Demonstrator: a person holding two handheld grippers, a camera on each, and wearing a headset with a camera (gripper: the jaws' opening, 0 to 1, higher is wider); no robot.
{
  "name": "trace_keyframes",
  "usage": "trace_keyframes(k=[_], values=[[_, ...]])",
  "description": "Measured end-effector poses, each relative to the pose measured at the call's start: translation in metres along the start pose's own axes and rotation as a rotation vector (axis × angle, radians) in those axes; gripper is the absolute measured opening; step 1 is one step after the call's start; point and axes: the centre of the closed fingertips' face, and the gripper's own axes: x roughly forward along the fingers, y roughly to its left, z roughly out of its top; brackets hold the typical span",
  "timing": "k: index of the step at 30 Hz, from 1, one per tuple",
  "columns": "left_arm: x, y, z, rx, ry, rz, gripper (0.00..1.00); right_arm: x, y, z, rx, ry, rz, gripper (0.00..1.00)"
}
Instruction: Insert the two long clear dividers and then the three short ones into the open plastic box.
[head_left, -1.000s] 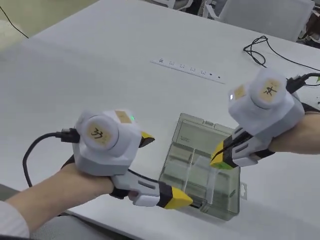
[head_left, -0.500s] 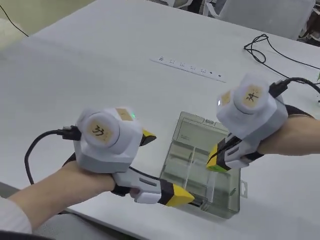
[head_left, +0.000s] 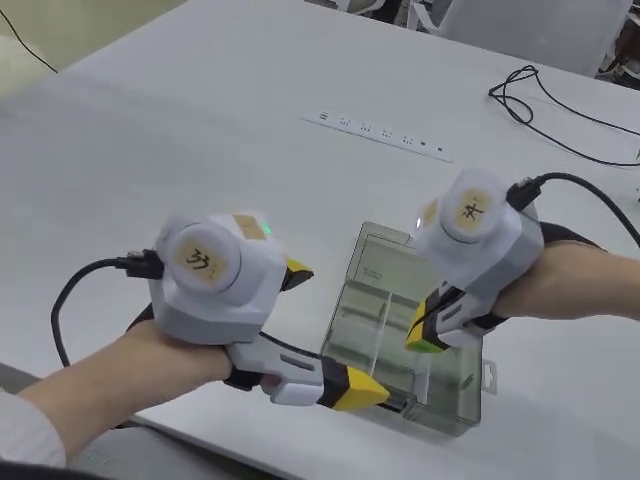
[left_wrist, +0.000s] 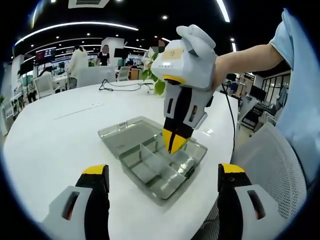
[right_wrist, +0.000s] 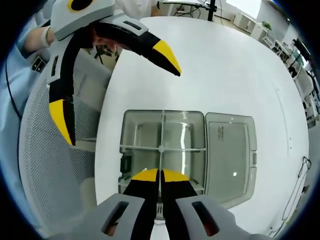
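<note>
The open clear plastic box (head_left: 445, 420) lies near the table's front edge, its lid (head_left: 385, 262) folded flat behind it. My right gripper (head_left: 424, 338) reaches down into the box, shut on a thin clear divider (right_wrist: 161, 131) that stands upright along the box's middle. A second divider (right_wrist: 140, 148) crosses it inside the box (right_wrist: 137, 132). My left gripper (head_left: 325, 330) hangs at the box's left end with its jaws wide apart and nothing between them. In the left gripper view the right gripper (left_wrist: 176, 142) stands over the box (left_wrist: 145, 172).
A white power strip (head_left: 378, 135) lies on the table behind the box. Black cable (head_left: 545, 110) loops at the back right. The table's front edge runs just below the box. Chairs and people stand in the room beyond.
My right gripper has come down and left with the divider, lowering it into the box. The left gripper has stayed in place.
</note>
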Motion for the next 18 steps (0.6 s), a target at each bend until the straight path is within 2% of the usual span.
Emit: trace_keyframes(k=[18], values=[[0.0011,-0.0012,0.002,-0.002,-0.005,-0.01,0.91,0.0019,-0.0007,-0.0012,0.025,0.0,0.002,0.02]])
